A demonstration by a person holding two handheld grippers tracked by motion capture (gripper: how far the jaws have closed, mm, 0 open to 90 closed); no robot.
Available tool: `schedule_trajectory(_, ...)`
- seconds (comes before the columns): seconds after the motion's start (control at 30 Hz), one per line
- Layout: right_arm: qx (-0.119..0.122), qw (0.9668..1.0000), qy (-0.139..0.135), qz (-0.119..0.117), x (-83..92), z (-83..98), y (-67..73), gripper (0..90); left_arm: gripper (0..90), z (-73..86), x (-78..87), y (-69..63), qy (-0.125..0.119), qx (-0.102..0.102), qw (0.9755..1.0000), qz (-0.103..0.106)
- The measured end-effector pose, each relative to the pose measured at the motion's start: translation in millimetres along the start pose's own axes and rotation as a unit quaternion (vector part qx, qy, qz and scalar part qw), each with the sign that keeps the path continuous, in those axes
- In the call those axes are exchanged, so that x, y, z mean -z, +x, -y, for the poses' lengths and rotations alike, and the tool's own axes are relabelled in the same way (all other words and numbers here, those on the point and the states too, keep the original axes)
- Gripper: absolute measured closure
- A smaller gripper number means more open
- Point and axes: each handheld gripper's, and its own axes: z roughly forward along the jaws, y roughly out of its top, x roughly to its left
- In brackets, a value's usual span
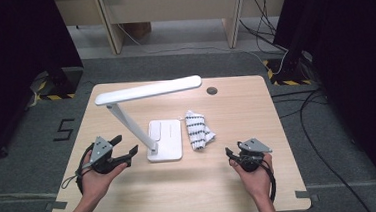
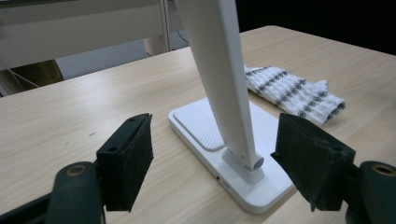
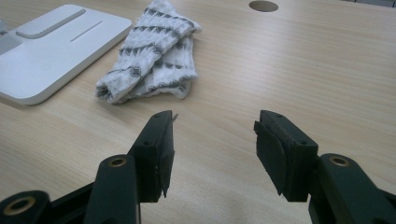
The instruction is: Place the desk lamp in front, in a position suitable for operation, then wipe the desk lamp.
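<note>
- Lamp [image 1: 146, 114] sits about mid-worktop [image 1: 241, 177], a white desk one: flat base [image 1: 166, 140], slanted arm [image 2: 219, 79], long head hanging out over the left half.
- Left gripper [image 1: 127, 149] is right beside the bottom of the lamp arm, jaws spread wide. In the left gripper view the arm and its hinge sit in the gap between the 2 pads, neither pad pressing on them. No earlier shot here, so nothing more on that.
- Right gripper [image 1: 233, 154] is over the right front part of the worktop, well apart from the lamp. Jaws spread, nothing between them but bare wood.
- Cloth [image 1: 197, 129], white with dark stripes, lies crumpled just right of the base, ahead of the right gripper.
- Round cable hole [image 1: 212, 91] near the far edge.
</note>
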Motion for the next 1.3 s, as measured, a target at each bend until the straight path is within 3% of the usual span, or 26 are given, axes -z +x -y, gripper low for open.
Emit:
schedule_trajectory(0.2,-0.003,1.0000,0.003,0.000,-1.6,3.1,-4.6,46.8,26.6,6.8,-2.0,5.3,0.012,0.005,0.9999,-0.003)
schedule_trajectory(0.43,0.001,1.0000,0.003,-0.006,-5.2,-2.1,-3.4,46.3,26.6,6.4,-2.3,3.7,0.012,-0.006,0.9999,0.002)
schedule_trajectory(0.87,0.022,0.9991,0.012,-0.036,-27.4,-28.2,14.2,45.1,27.3,16.2,-11.0,-0.7,0.021,0.002,0.9997,0.012)
schedule_trajectory(1.3,0.026,0.9976,0.031,-0.057,-60.4,-52.7,34.6,42.8,27.7,21.2,-15.0,-6.7,0.026,0.001,0.9994,0.022)
